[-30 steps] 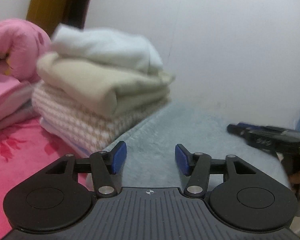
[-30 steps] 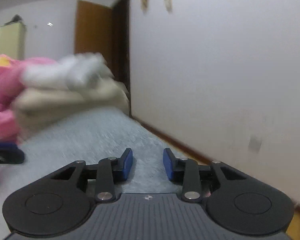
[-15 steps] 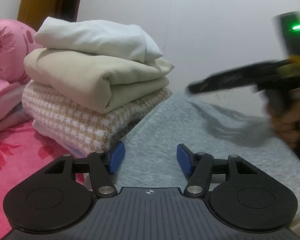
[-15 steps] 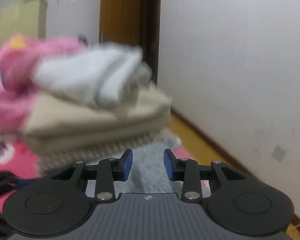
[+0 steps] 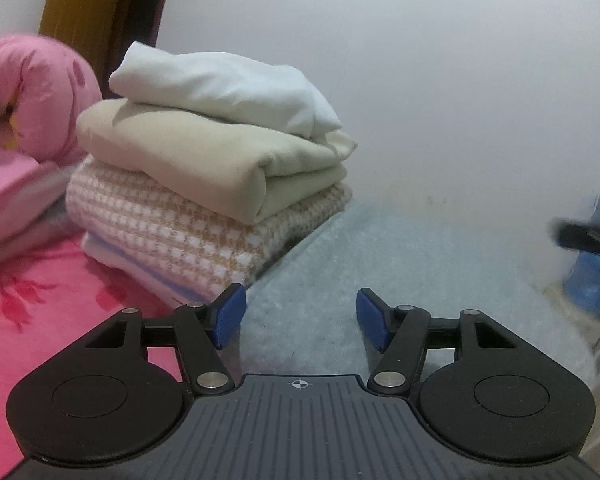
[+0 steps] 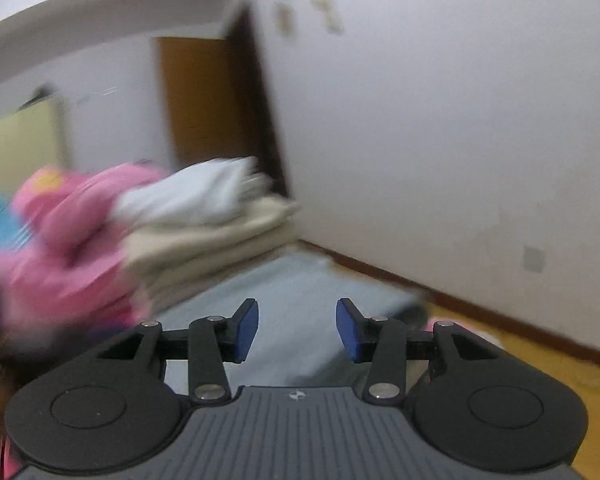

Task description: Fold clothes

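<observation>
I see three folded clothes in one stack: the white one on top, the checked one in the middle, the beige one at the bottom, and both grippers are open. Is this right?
Not quite. The left wrist view shows the beige garment in the middle and the checked garment at the bottom. The white garment is on top, and the left gripper and right gripper are open.

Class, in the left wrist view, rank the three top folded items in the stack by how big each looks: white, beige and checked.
1. Checked blanket and beige garment: these look alike in extent, so no firm order; the checked one also lies nearer the camera.
2. White garment: smallest.
</observation>
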